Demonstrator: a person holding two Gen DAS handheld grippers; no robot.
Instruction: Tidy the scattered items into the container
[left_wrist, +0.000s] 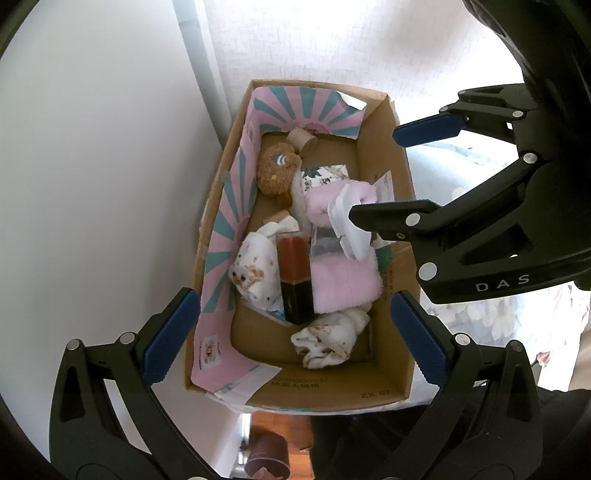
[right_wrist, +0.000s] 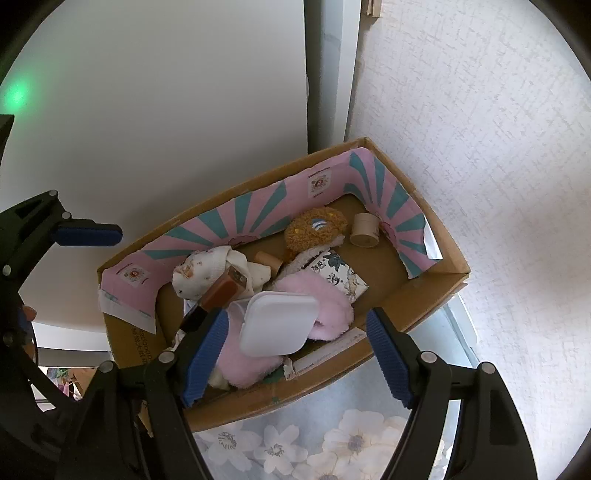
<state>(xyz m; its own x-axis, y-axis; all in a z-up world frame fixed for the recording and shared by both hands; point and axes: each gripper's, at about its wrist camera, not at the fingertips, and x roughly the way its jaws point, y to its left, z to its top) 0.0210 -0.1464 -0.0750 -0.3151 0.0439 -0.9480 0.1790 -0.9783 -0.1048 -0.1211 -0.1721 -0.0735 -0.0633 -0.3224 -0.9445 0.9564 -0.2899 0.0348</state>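
Cardboard box (right_wrist: 424, 302) lay below both grippers, full. Right gripper (right_wrist: 295, 354) stood wide apart, empty, over white case (right_wrist: 277, 321). Left gripper (left_wrist: 291, 336) apart, empty, above the box's near end.

Cardboard box (right_wrist: 436, 295) against the wall, plush toy (right_wrist: 314, 229) beside wooden spool (right_wrist: 364, 229) at its far end, plastic case (right_wrist: 277, 321) on fluffy cloth (right_wrist: 328, 306), both jaws above
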